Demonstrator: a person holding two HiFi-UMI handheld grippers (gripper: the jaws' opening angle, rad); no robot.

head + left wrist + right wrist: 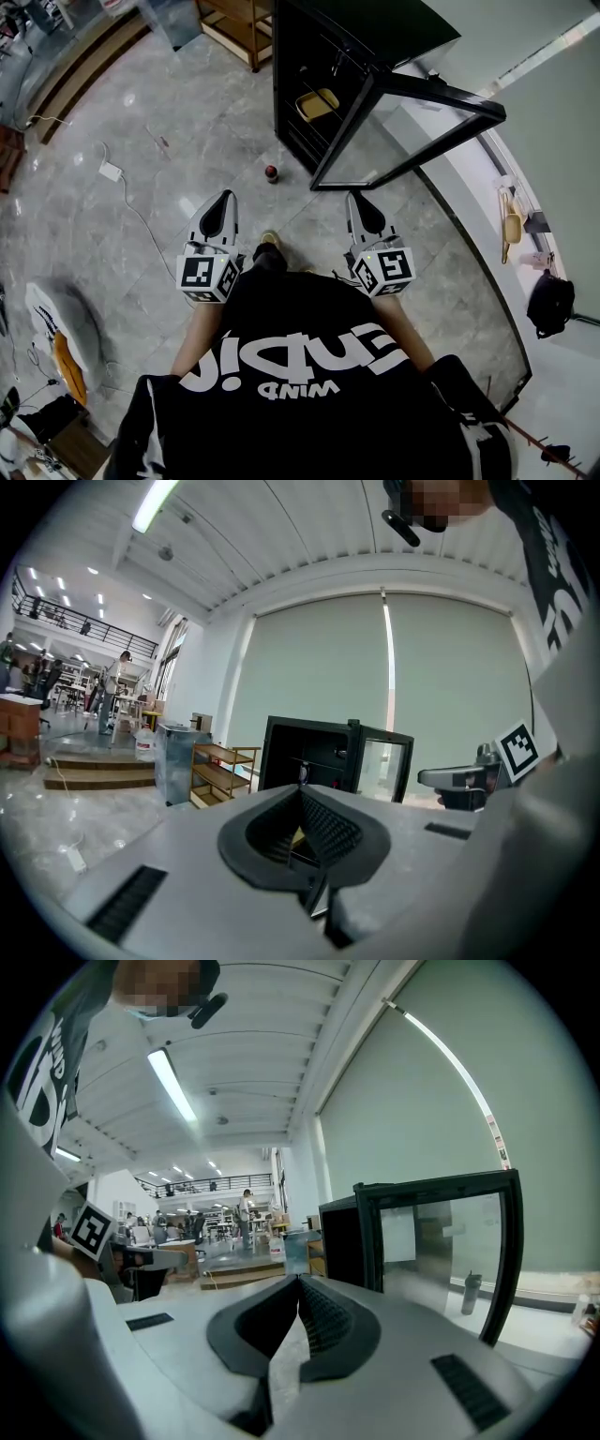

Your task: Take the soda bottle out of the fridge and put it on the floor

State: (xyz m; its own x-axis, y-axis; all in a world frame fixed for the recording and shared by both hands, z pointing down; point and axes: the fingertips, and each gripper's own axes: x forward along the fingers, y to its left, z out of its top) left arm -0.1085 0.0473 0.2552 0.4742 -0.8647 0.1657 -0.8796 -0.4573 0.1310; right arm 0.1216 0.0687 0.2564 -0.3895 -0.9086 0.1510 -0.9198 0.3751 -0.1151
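The small dark soda bottle (271,173) stands upright on the grey tiled floor, just in front of the black fridge (319,66). The fridge's glass door (412,122) hangs open to the right. A yellow item (317,103) lies on a shelf inside. My left gripper (217,208) is held low in front of the person, a short way back from the bottle, jaws shut and empty. My right gripper (366,208) is level with it, below the door's corner, also shut on nothing. In the left gripper view the fridge (309,752) shows beyond the closed tips (302,794).
A wooden shelf unit (239,28) stands left of the fridge. A white adapter with its cable (111,171) lies on the floor to the left, steps (84,56) rise beyond it. A black bag (550,302) sits by the right wall.
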